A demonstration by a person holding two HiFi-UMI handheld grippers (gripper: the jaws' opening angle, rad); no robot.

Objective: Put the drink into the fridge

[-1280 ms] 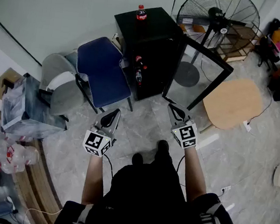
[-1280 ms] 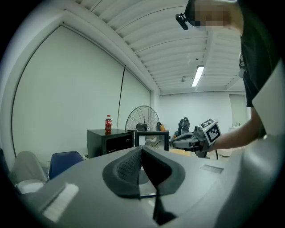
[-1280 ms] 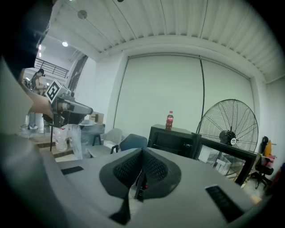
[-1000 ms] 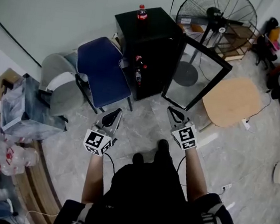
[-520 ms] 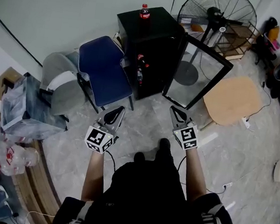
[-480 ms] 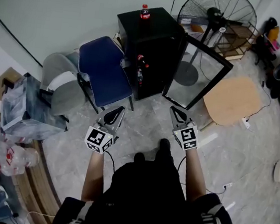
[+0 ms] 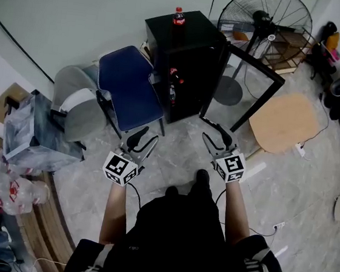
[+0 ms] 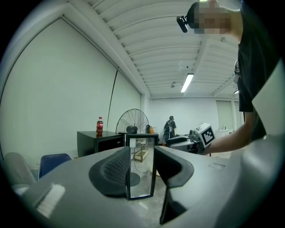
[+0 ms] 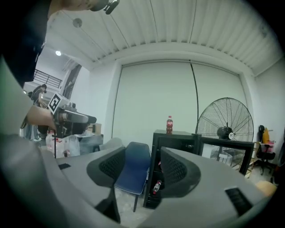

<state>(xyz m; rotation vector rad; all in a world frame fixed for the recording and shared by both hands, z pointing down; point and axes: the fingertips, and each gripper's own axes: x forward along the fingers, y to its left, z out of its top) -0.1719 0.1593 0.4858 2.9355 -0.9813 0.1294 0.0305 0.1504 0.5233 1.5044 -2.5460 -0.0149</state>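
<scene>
A red-capped cola bottle stands on top of the small black fridge, also seen in the left gripper view as the bottle and in the right gripper view as the bottle. The fridge's glass door hangs open to the right. More bottles lie on shelves inside. My left gripper and right gripper hover over the floor in front of the fridge, well short of it. Both pairs of jaws are opening, with nothing between them.
A blue chair stands left of the fridge, with a grey chair beside it. A large floor fan is behind the open door. A wooden board lies on the floor at the right. Plastic bags sit at the left.
Both grippers' jaws were shut earlier and now stand apart. The hands have hardly shifted in front of the fridge.
</scene>
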